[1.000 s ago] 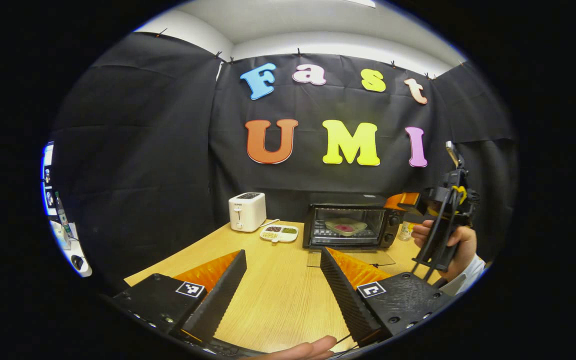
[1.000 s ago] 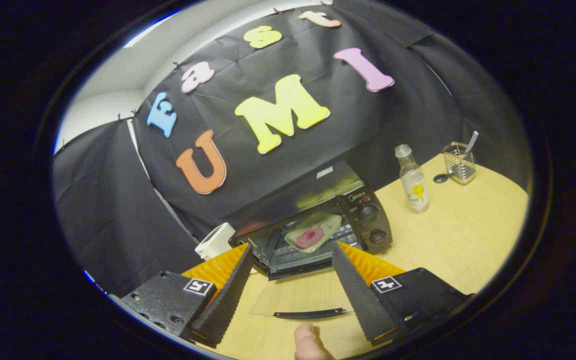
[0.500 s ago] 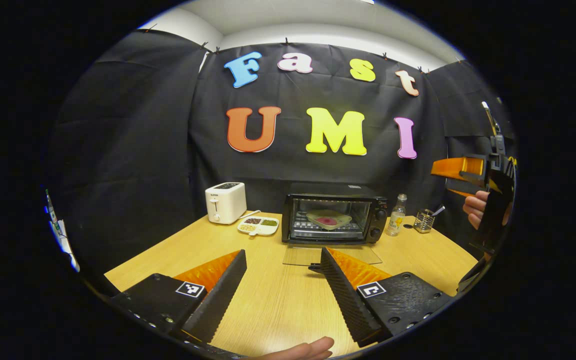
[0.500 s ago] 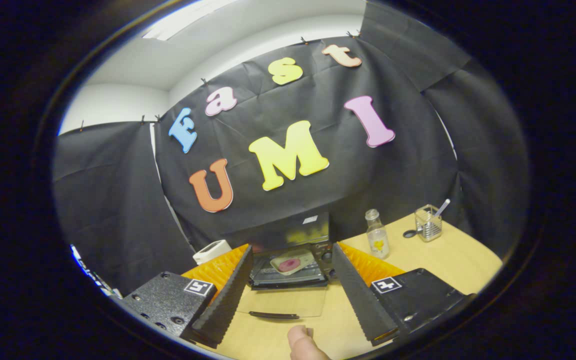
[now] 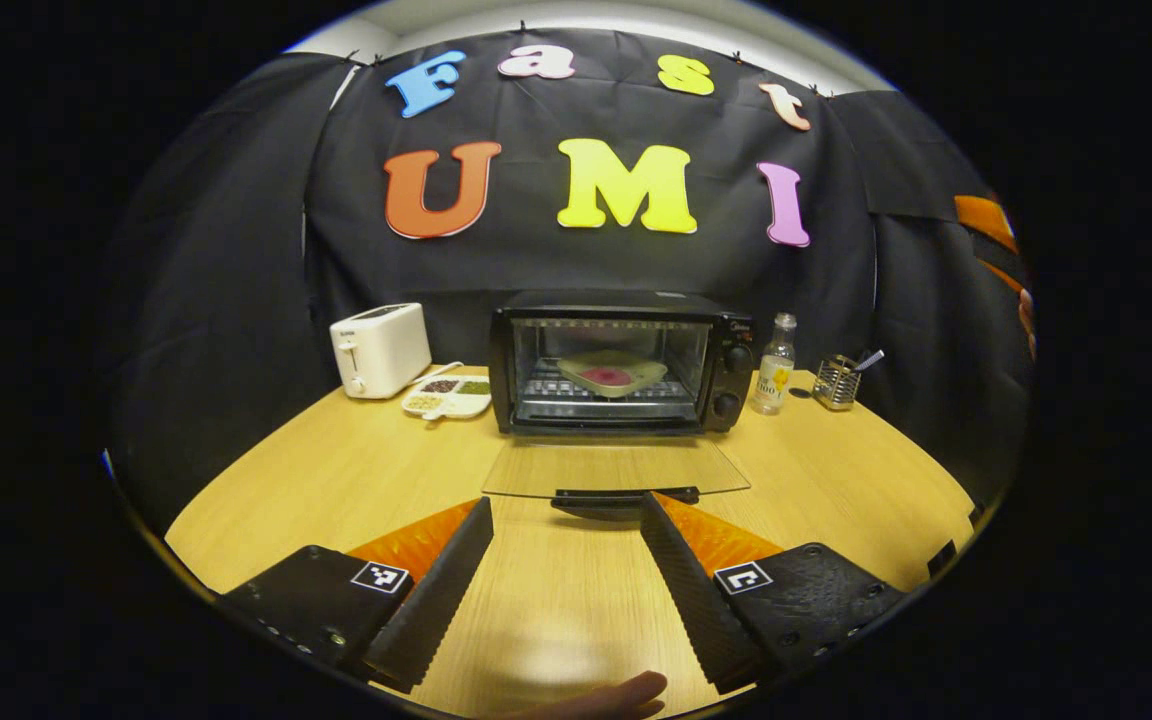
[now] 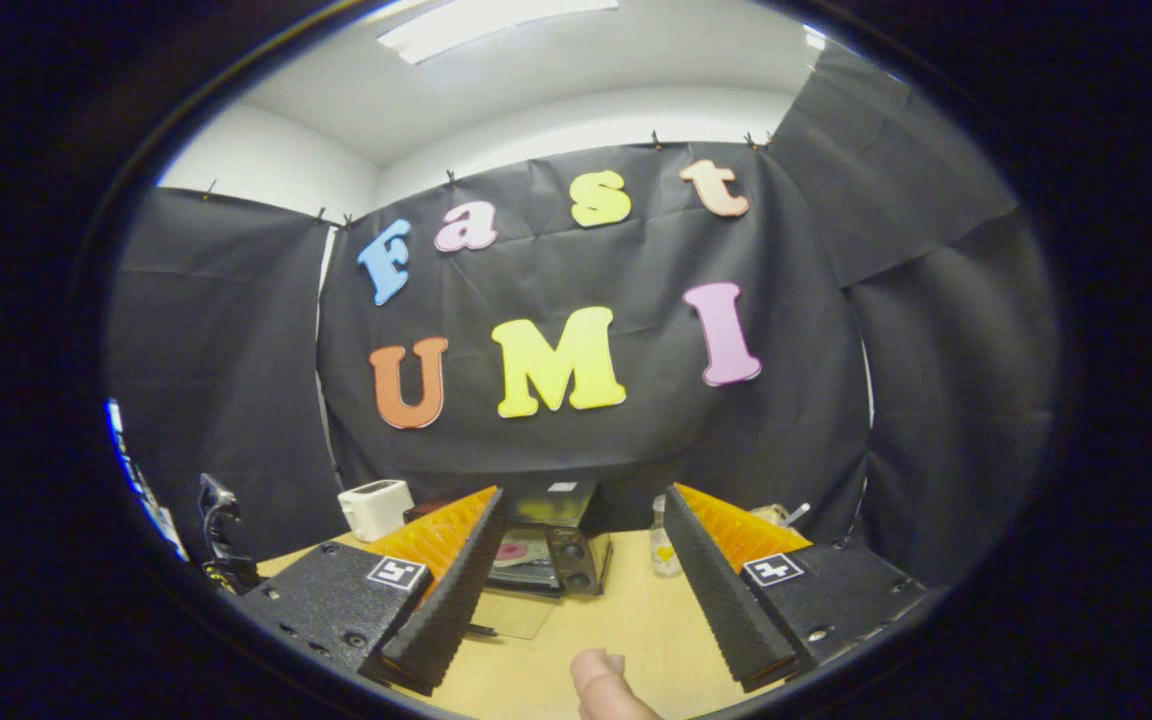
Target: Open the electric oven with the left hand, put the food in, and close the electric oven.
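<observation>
Light falls from a ceiling panel (image 6: 496, 15) overhead, bright on the white wall and the bench (image 5: 336, 480), dim against the dark cloth. The glass oven door (image 5: 616, 467) carries a pale sheen. Fisheye bending curves straight edges toward the rims; the near thumb (image 6: 601, 685) is blurred.

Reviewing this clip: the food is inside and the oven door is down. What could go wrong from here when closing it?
1. The glass door lies flat and its handle sits low over the table; the open left hand-held gripper may scrape the wood or slip off when lifting.
2. The plate of food rests on the oven rack; a hard slam might jolt it.
3. The bottle stands right beside the oven and may tip if the oven shifts.
</observation>
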Motion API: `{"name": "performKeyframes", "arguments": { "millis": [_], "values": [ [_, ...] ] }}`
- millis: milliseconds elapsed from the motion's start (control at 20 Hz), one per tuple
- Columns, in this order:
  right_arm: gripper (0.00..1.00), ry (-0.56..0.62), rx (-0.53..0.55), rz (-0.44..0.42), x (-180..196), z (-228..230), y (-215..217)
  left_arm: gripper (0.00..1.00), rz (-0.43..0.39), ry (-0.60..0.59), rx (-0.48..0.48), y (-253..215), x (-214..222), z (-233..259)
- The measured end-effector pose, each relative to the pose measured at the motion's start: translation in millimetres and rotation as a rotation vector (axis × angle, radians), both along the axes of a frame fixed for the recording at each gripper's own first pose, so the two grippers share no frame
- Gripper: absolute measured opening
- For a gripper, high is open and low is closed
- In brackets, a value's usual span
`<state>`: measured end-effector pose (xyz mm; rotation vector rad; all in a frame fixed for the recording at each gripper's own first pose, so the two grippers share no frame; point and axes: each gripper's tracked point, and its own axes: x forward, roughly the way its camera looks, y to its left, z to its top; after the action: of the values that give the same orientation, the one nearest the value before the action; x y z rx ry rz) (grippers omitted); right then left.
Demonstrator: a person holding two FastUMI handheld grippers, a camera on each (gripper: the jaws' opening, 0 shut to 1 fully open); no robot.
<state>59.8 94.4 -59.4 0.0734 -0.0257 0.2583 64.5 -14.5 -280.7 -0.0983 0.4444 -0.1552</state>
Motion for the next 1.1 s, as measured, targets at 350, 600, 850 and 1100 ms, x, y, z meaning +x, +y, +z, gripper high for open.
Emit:
{"name": "performKeyframes", "arguments": {
  "millis": [350, 600, 850, 1100],
  "values": [
    [0.95, -0.042, -0.033, 0.002, -16.5, 1.7, -17.5, 0.95, -0.073, 0.125, -0.008, -45.6, 33.2, -54.9],
    [0.95, -0.042, -0.008, -0.038, -6.1, -3.9, -40.0, 0.95, -0.093, 0.181, 0.005, -56.2, 43.4, -76.5],
    [1.0, -0.017, -0.015, -0.035, -0.6, -17.5, -43.4, 0.95, -0.103, 0.2, 0.03, -62.8, 52.7, -83.0],
    [0.95, -0.006, -0.009, -0.051, 3.5, -20.6, -56.1, 0.96, -0.091, 0.229, 0.058, -59.3, 58.1, -87.6]
  ]
}}
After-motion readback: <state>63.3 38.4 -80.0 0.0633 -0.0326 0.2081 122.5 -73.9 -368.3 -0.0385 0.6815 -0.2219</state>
